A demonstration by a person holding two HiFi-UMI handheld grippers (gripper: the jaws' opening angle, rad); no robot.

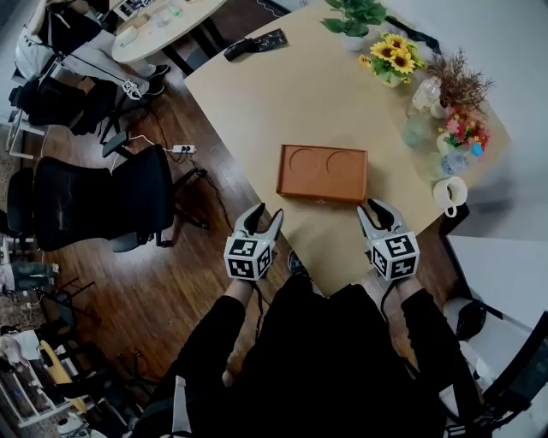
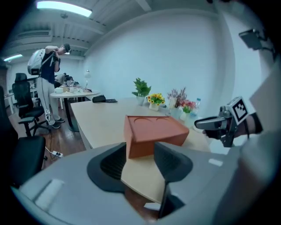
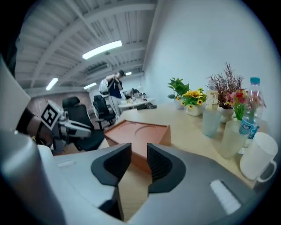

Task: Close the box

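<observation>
An orange-brown box [image 1: 322, 173] lies flat on the tan table [image 1: 257, 103], its lid down, with two round recesses on top. Both grippers hover at the table's near edge, just short of the box and apart from it. My left gripper [image 1: 266, 212] is off the box's near left corner, jaws a little apart with nothing between them. In the left gripper view the box [image 2: 153, 132] sits beyond the left gripper [image 2: 140, 154]. My right gripper [image 1: 374, 205] is off the near right corner, its jaws narrowly apart and empty. The right gripper view shows the box [image 3: 138, 136] ahead of the right gripper [image 3: 138, 156].
Along the table's right side stand a potted plant [image 1: 353, 19], sunflowers [image 1: 391, 56], dried flowers [image 1: 458, 81], glasses [image 1: 418, 128] and a white mug [image 1: 449, 194]. A black case [image 1: 255, 43] lies at the far end. A black office chair [image 1: 98, 201] stands on the wooden floor to the left.
</observation>
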